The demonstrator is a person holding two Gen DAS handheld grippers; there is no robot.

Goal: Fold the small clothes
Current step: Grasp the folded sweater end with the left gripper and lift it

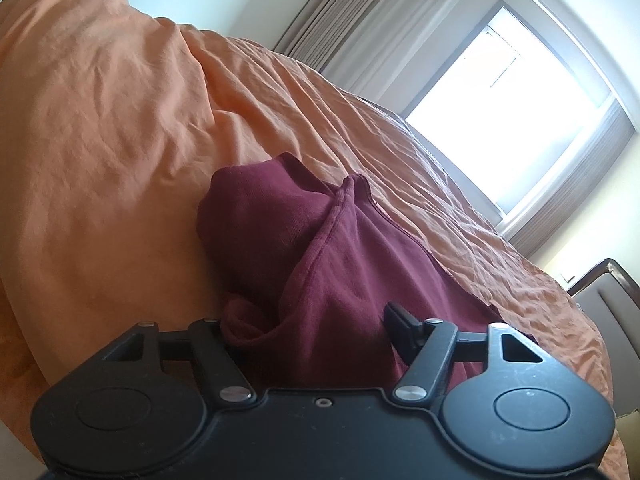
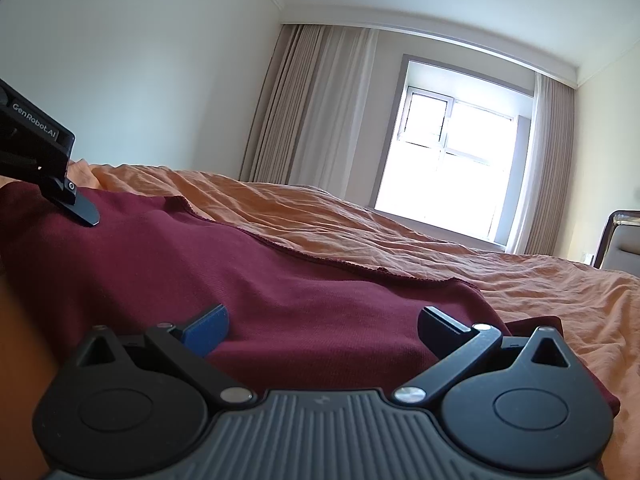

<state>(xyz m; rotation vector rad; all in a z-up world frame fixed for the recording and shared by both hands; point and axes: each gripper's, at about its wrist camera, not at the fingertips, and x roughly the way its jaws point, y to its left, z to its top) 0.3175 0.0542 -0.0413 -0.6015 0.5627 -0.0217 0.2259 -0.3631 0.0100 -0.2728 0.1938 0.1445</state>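
Maroon cloth: a small knit garment [image 2: 280, 280] in deep wine red, soft and matte, with a narrow stitched hem running along its far edge.
Where it lies: on the orange bedspread [image 2: 440, 248], near the edge closest to both cameras; the spread is rumpled all round it.
Surface, right wrist view: mostly spread flat, with a shallow hump through the middle and one corner turned back just beside the right-hand finger.
Surface, left wrist view: the same garment [image 1: 332, 264] is bunched, a hemmed fold rising in a ridge and a rounded lump of cloth beyond it.
Long axis: in the right wrist view it runs from lower right to upper left, from the right gripper toward the left one; the hemmed edge follows that line, facing the window [image 2: 452, 160].
Right gripper [image 2: 324, 332]: jaws spread wide, one finger on each side of a swell of cloth, the fabric lying loose between them and not pinched.
Left gripper [image 1: 308, 328]: jaws also wide apart, fabric heaped in the gap and hiding the left-hand finger; in the right wrist view its tip [image 2: 82, 210] rests on the garment's far end.
Backdrop: beige curtains [image 2: 304, 108], pale walls, a chair [image 2: 622, 244] at the far right.
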